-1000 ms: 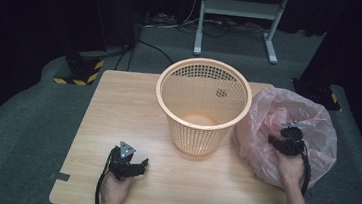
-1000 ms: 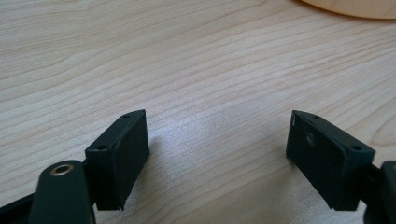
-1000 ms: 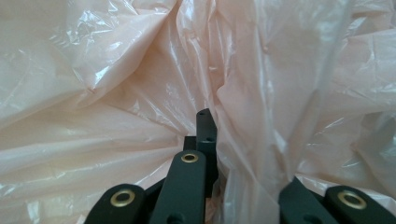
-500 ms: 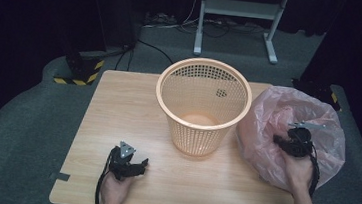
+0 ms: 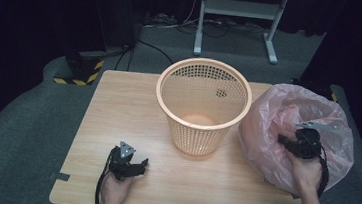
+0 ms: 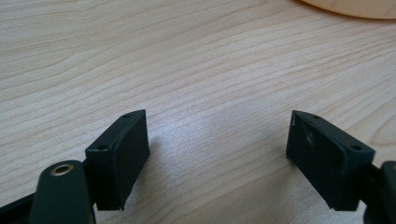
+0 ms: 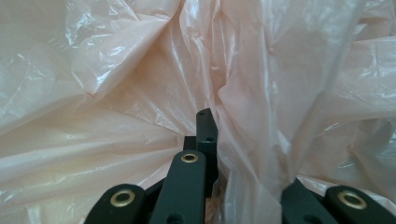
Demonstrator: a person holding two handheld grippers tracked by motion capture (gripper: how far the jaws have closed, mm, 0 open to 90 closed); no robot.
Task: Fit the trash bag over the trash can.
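Observation:
A pink translucent plastic bag [image 5: 272,123] billows at the table's right edge, beside an orange mesh basket [image 5: 199,129] that stands upright at the middle. My right gripper [image 5: 288,141] is shut on a fold of the bag and holds it up off the table. In the right gripper view the bag film [image 7: 116,93] is pinched at the jaws [image 7: 212,135] and drapes over one of them. My left gripper [image 5: 142,164] rests low on the table near the front edge, open, with bare wood between its fingers [image 6: 217,154].
The wooden table [image 5: 118,111] has free room to the left of the basket. Behind it, on the grey floor, are a metal stand [image 5: 238,9], cables and a black-and-yellow striped block [image 5: 79,69].
My right gripper has risen and drifted right with the bag, which now stands taller and fuller. The left gripper has stayed put.

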